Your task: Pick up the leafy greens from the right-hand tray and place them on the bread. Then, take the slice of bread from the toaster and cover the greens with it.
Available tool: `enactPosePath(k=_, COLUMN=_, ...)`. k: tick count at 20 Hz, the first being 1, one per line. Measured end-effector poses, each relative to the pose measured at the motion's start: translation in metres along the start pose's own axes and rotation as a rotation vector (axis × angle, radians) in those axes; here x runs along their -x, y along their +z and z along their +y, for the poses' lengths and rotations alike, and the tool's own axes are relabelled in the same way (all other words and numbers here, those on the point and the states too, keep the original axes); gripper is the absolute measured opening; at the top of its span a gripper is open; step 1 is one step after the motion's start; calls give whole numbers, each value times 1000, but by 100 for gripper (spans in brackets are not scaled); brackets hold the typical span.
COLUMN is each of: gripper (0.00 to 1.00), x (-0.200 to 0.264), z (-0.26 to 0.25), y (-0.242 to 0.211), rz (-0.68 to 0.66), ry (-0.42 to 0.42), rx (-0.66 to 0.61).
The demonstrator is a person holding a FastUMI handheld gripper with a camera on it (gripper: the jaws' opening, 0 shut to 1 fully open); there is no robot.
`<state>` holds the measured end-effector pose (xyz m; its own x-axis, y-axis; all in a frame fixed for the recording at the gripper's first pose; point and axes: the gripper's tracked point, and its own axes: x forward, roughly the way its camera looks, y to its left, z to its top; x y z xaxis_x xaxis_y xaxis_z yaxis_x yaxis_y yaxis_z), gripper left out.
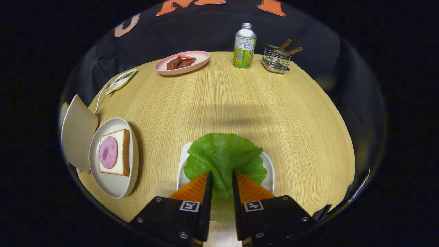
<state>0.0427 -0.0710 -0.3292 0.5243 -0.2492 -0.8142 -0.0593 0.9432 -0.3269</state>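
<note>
A ruffled green lettuce leaf [223, 154] lies over a white tray [270, 169] just ahead of me on the wooden table. Its pale stem end runs back between my fingers. My gripper [222, 176] is closed to a narrow gap, and both fingers press on that stem. To the left a white plate [116, 190] holds a slice of bread [118, 152] topped with a round of pink ham. Beside that plate, further left, stands a beige toaster [79, 132]. A brown edge, perhaps a slice of bread, shows at the toaster's far side.
At the back of the round table [223, 99] are a pink plate [200, 58] with pieces of meat, a green-labelled bottle [244, 46] and a wire holder [276, 59] with wooden-handled utensils. A small packet [120, 80] and a white cord lie at the left rim.
</note>
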Motion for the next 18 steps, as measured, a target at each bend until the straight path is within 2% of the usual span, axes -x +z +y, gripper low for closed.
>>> enactPosePath(k=1, gripper=21, x=-1, z=-2, y=0, rz=-2, ry=-7, rx=0)
enactPosePath(k=2, gripper=16, x=0, z=-3, y=1, rz=-5, ry=-13, rx=0)
enactPosePath(k=3, gripper=6, x=-2, z=-3, y=1, rz=-6, ry=-11, rx=-1)
enactPosePath(k=5, gripper=1, x=0, z=-3, y=1, rz=-8, ry=-10, rx=-5)
enactPosePath(k=9, gripper=1, x=15, z=0, y=5, rz=-21, ry=-4, rx=-14)
enactPosePath(k=13, gripper=1, x=37, z=10, y=14, rz=-56, ry=9, rx=36)
enactPosePath(k=18, gripper=1, x=67, z=38, y=32, rz=-112, ry=54, rx=57)
